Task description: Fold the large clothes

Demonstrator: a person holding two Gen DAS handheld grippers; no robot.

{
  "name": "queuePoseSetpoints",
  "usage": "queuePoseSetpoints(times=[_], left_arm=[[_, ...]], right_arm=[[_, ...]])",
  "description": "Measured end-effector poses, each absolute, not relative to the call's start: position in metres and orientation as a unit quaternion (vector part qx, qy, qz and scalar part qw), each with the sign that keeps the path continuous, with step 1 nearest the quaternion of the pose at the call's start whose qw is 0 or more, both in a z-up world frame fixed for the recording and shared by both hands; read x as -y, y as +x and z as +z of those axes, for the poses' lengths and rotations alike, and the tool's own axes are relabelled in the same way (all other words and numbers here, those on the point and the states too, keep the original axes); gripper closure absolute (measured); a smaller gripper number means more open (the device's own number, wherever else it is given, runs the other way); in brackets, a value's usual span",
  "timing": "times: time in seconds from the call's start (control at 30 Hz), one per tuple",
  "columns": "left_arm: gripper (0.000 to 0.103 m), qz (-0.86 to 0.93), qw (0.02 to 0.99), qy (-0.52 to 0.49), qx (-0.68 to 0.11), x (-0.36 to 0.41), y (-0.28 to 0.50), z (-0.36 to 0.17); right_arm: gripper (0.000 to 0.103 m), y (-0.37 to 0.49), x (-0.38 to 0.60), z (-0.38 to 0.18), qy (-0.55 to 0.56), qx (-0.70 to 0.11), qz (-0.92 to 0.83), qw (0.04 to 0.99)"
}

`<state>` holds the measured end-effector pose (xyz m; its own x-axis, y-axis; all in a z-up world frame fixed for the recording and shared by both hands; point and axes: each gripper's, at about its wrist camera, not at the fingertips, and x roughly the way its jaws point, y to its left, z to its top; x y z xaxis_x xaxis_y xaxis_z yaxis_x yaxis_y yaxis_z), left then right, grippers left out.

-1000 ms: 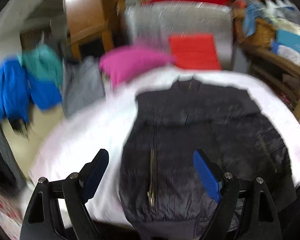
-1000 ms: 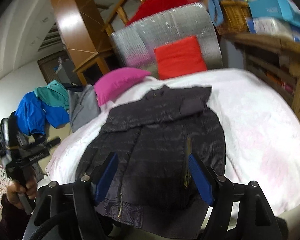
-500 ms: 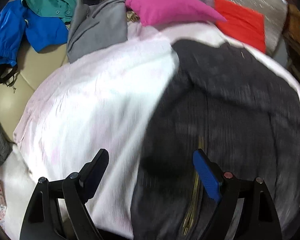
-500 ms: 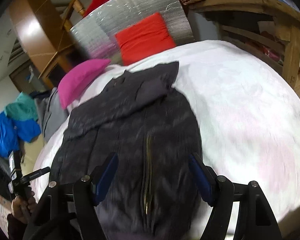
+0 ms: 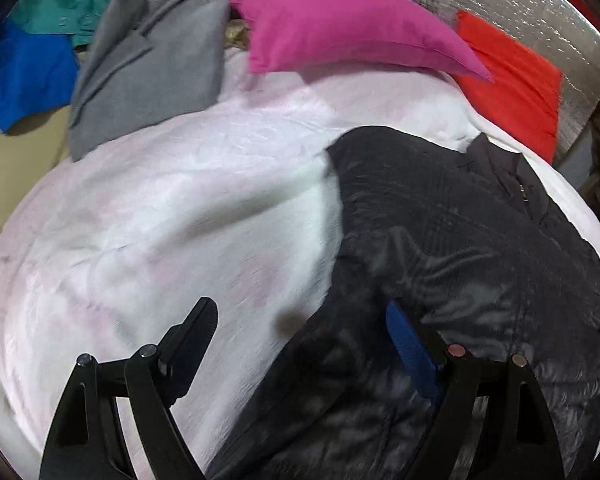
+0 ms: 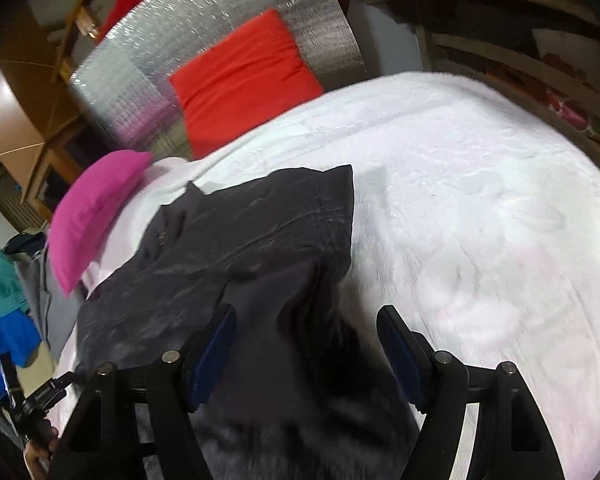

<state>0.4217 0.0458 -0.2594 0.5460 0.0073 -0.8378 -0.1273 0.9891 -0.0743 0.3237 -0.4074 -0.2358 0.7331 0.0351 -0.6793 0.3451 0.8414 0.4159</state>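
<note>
The left gripper [image 5: 300, 336] has its jaws spread wide over the near left edge of the black jacket [image 5: 460, 240], gripping nothing. The right gripper [image 6: 306, 340] is also wide and empty, straddling the jacket's right edge. The jacket lies flat on the white bedspread [image 6: 480, 200]. Beyond the jacket sit a pink pillow [image 5: 340, 20] and a red cushion [image 6: 244, 80].

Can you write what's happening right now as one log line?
left gripper: jaws open | right gripper: jaws open | black jacket: flat on bed, ungrasped
</note>
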Motion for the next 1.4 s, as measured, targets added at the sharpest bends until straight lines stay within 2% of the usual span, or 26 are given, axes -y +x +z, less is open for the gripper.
queuePoseSetpoints(times=[0.17, 0.2, 0.23, 0.27, 0.3, 0.33, 0.37, 0.43, 0.5, 0.6, 0.7, 0.73, 0.8, 0.83, 0.93, 1.0, 1.1, 1.17, 1.2, 1.23, 1.27, 1.33, 1.4], left_arm=[[0.017, 0.012, 0.878, -0.033, -0.477, -0.032, 0.447, -0.265], [0.019, 0.006, 0.877, -0.041, -0.479, -0.032, 0.450, -0.267], [0.023, -0.005, 0.875, -0.053, -0.482, -0.033, 0.452, -0.269], [0.036, -0.019, 0.871, -0.068, -0.485, -0.034, 0.455, -0.271], [0.053, -0.033, 0.869, -0.081, -0.487, -0.034, 0.456, -0.273], [0.058, -0.048, 0.866, -0.095, -0.488, -0.033, 0.457, -0.273], [0.059, -0.045, 0.868, -0.092, -0.486, -0.031, 0.456, -0.272], [0.066, -0.041, 0.874, -0.080, -0.478, -0.026, 0.453, -0.269], [0.074, -0.042, 0.879, -0.084, -0.468, -0.025, 0.450, -0.262], [0.075, -0.046, 0.885, -0.085, -0.456, -0.027, 0.447, -0.255], [0.070, -0.033, 0.870, -0.090, -0.484, -0.031, 0.452, -0.270], [0.068, -0.030, 0.869, -0.082, -0.487, -0.029, 0.453, -0.272], [0.050, -0.013, 0.870, -0.063, -0.490, -0.029, 0.451, -0.269], [0.048, -0.005, 0.872, -0.057, -0.486, -0.029, 0.449, -0.265], [0.048, -0.009, 0.884, -0.065, -0.464, -0.035, 0.443, -0.253], [0.043, -0.005, 0.888, -0.071, -0.455, -0.041, 0.441, -0.248], [0.041, -0.012, 0.880, -0.085, -0.468, -0.047, 0.445, -0.255], [0.042, -0.032, 0.867, -0.101, -0.487, -0.046, 0.450, -0.266], [0.048, -0.042, 0.862, -0.105, -0.494, -0.043, 0.453, -0.270], [0.056, -0.049, 0.861, -0.107, -0.496, -0.040, 0.453, -0.274], [0.063, -0.059, 0.859, -0.110, -0.497, -0.037, 0.454, -0.275], [0.071, -0.056, 0.867, -0.098, -0.485, -0.032, 0.450, -0.271], [0.078, -0.057, 0.874, -0.092, -0.473, -0.028, 0.446, -0.264]], right_arm=[[0.027, 0.360, 0.408, -0.265, 0.281, -0.391, -0.052, 0.875], [0.027, 0.365, 0.405, -0.267, 0.272, -0.392, -0.043, 0.878], [0.030, 0.368, 0.402, -0.268, 0.262, -0.389, -0.038, 0.883], [0.041, 0.368, 0.400, -0.267, 0.257, -0.385, -0.034, 0.886], [0.044, 0.368, 0.398, -0.266, 0.255, -0.381, -0.029, 0.888], [0.051, 0.368, 0.397, -0.265, 0.252, -0.381, -0.029, 0.889], [0.062, 0.367, 0.396, -0.263, 0.248, -0.378, -0.032, 0.891], [0.072, 0.361, 0.393, -0.254, 0.233, -0.363, -0.038, 0.901], [0.075, 0.353, 0.390, -0.240, 0.228, -0.338, -0.036, 0.913], [0.076, 0.343, 0.381, -0.225, 0.212, -0.308, -0.035, 0.927], [0.074, 0.353, 0.383, -0.243, 0.208, -0.345, -0.050, 0.914], [0.067, 0.358, 0.386, -0.256, 0.216, -0.370, -0.058, 0.902], [0.065, 0.358, 0.391, -0.260, 0.232, -0.373, -0.055, 0.897], [0.063, 0.356, 0.392, -0.256, 0.239, -0.371, -0.053, 0.896], [0.034, 0.346, 0.395, -0.245, 0.268, -0.355, -0.044, 0.895], [0.034, 0.341, 0.395, -0.241, 0.270, -0.345, -0.045, 0.898], [0.032, 0.339, 0.397, -0.241, 0.270, -0.345, -0.050, 0.897], [0.032, 0.347, 0.400, -0.254, 0.284, -0.365, -0.055, 0.885], [0.032, 0.353, 0.401, -0.262, 0.293, -0.374, -0.052, 0.878], [0.038, 0.355, 0.403, -0.267, 0.295, -0.378, -0.048, 0.876], [0.050, 0.358, 0.400, -0.270, 0.285, -0.379, -0.041, 0.880], [0.063, 0.356, 0.393, -0.265, 0.256, -0.376, -0.039, 0.890], [0.070, 0.347, 0.389, -0.253, 0.235, -0.361, -0.043, 0.902]])
